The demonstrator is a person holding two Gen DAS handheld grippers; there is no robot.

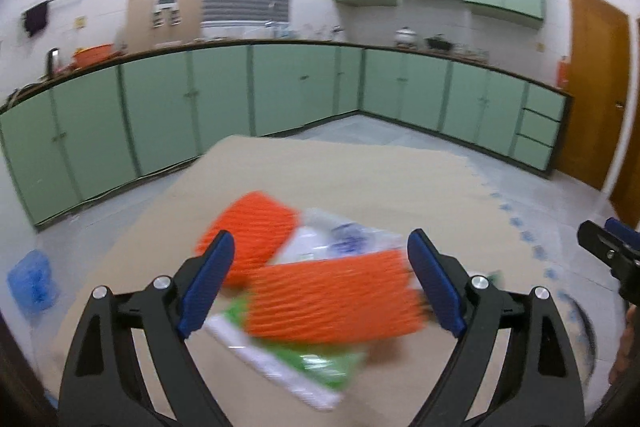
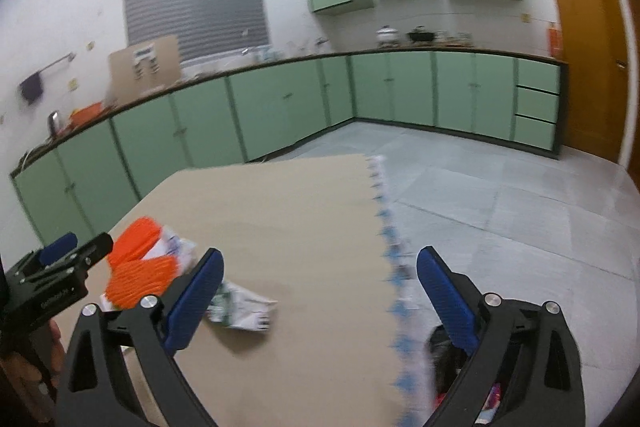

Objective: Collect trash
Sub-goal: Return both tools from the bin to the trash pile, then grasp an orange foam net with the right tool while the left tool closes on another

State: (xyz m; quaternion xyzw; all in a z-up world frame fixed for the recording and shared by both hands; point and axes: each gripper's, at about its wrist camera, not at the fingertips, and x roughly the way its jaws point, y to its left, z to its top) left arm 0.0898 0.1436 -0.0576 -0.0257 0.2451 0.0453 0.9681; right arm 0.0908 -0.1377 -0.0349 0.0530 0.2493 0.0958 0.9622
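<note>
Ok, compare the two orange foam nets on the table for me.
The nearer orange net looks longer and lies across the view; the farther orange net looks shorter and runs at a slant. The nearer one rests on the green and white packet, while the farther one is partly hidden behind the left claw. Both are ribbed, bright orange and lie flat.

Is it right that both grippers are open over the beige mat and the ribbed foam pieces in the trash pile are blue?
Not quite: the foam pieces are orange, as the left wrist view shows. Both the left gripper and right gripper are open over the beige mat.
</note>
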